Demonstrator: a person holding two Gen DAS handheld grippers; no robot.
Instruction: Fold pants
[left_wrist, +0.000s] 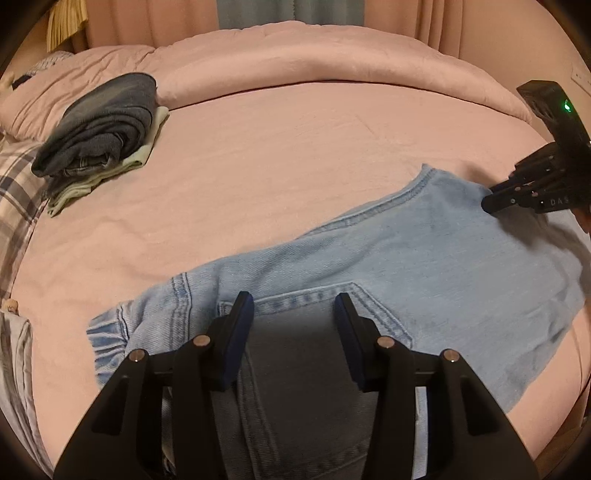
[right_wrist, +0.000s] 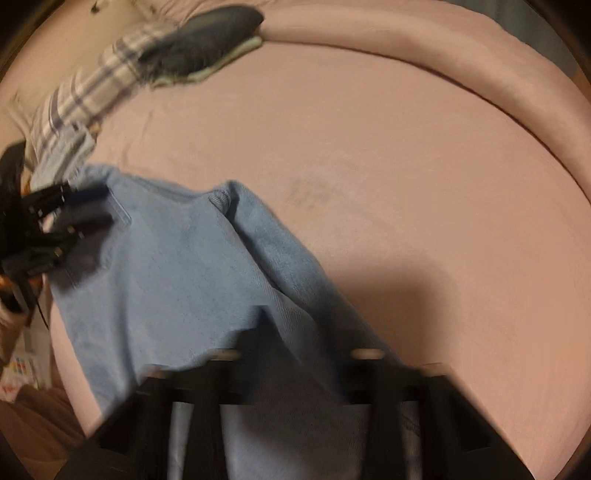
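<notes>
Light blue jeans (left_wrist: 424, 258) lie folded on the pink bed, back pocket up. My left gripper (left_wrist: 293, 306) is open, its jaws spread over the pocket near the waistband, holding nothing. It also shows at the left of the right wrist view (right_wrist: 92, 206), open over the denim. My right gripper (left_wrist: 491, 199) reaches in from the right and looks shut on the jeans' far edge. In the blurred right wrist view the denim (right_wrist: 177, 258) drapes over my right fingers and hides their tips.
A stack of folded dark and pale clothes (left_wrist: 99, 136) sits at the back left of the bed (left_wrist: 277, 155). A plaid pillow (left_wrist: 18, 184) lies at the left edge. A rolled pink duvet (left_wrist: 332, 70) runs along the back.
</notes>
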